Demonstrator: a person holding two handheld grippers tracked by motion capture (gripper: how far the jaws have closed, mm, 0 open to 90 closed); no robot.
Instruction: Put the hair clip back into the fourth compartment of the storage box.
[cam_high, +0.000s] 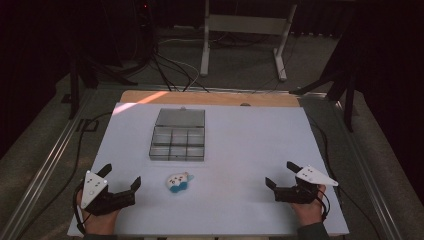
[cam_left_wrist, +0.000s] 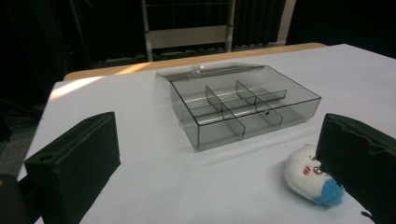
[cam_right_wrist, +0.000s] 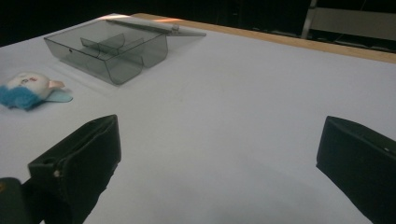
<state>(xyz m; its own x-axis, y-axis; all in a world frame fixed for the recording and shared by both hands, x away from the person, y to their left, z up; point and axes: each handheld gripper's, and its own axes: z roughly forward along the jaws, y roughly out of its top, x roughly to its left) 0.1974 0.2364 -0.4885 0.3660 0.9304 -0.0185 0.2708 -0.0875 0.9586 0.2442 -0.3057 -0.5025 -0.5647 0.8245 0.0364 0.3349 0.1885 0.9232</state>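
Toy (cam_high: 179, 182), a small white plush with a blue underside, is found on the white table (cam_high: 240, 150), near the front edge and left of centre. It lies on its side, untouched. From the toy, the box (cam_high: 178, 135) is seen at 12 o'clock, close but clearly apart; a bare strip of table is left between them.

Box is of clear grey plastic, divided into compartments. Its lid is laid flat behind it, at the far side. All compartments visible in the left gripper view are seen without contents.

Left gripper (cam_high: 121, 180) is held just above the table at 9 o'clock from the toy, near it, not touching. Jaws are spread wide; nothing is held between them. In the left gripper view the toy (cam_left_wrist: 310, 177) is seen beside the right-hand jaw and partly hidden by it, with the box (cam_left_wrist: 238, 105) beyond at about 12 o'clock.

Right gripper (cam_high: 281, 174) is held at 3 o'clock from the toy, well apart, near the table's right front corner. Jaws are likewise spread wide, with bare table between them. In the right gripper view the toy (cam_right_wrist: 30, 89) is placed at roughly 10 o'clock, and the box (cam_right_wrist: 109, 49) farther off at 11 o'clock.

Each gripper is carried by a hand entering from the bottom of the high view.
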